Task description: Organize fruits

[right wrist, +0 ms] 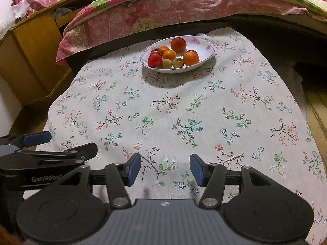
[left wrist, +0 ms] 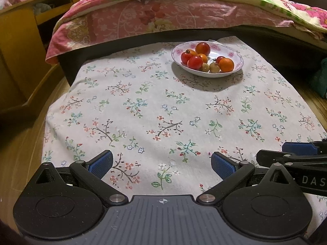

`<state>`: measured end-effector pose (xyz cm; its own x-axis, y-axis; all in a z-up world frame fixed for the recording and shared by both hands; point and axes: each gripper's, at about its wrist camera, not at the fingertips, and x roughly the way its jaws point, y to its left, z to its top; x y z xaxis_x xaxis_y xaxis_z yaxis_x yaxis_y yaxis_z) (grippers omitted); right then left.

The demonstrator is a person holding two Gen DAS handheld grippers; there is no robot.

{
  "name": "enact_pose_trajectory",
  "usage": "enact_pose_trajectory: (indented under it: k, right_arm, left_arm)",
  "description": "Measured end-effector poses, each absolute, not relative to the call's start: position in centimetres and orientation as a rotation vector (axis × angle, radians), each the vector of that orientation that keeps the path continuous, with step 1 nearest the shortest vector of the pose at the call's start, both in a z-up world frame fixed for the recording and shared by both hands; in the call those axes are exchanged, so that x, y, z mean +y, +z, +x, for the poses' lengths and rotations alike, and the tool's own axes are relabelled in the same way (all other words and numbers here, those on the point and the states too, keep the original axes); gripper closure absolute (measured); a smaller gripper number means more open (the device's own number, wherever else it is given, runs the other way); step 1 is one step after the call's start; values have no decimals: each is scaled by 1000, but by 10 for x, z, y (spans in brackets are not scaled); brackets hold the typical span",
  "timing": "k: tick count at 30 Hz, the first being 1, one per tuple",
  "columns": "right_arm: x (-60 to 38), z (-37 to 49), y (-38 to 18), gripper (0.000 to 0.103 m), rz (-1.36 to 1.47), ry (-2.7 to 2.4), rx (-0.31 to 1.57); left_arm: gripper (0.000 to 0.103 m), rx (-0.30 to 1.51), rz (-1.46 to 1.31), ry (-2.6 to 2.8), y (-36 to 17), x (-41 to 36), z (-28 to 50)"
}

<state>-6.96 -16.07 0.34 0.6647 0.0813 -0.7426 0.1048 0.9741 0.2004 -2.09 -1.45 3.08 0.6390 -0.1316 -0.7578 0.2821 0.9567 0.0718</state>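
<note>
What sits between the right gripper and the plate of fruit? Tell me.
Nothing. In the right wrist view, only bare flowered tablecloth stretches from the open right gripper up to the plate. The left wrist view shows the same.

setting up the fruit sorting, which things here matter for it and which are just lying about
For the job:
plate with pink flower rim
tomatoes
oranges
two small brownish fruits
left claw, open
right claw, open

Just lying about:
flowered tablecloth
pink quilt on the bed
wooden cabinet
</note>
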Motion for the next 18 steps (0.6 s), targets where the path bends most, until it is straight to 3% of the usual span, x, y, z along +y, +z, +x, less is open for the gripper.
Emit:
enact_pose_trajectory:
  k: [18]
  right_arm:
    - [-160,-69,1,51,236,-9,848]
  left_arm:
    - [0,848,196,-239,30,-15,-21]
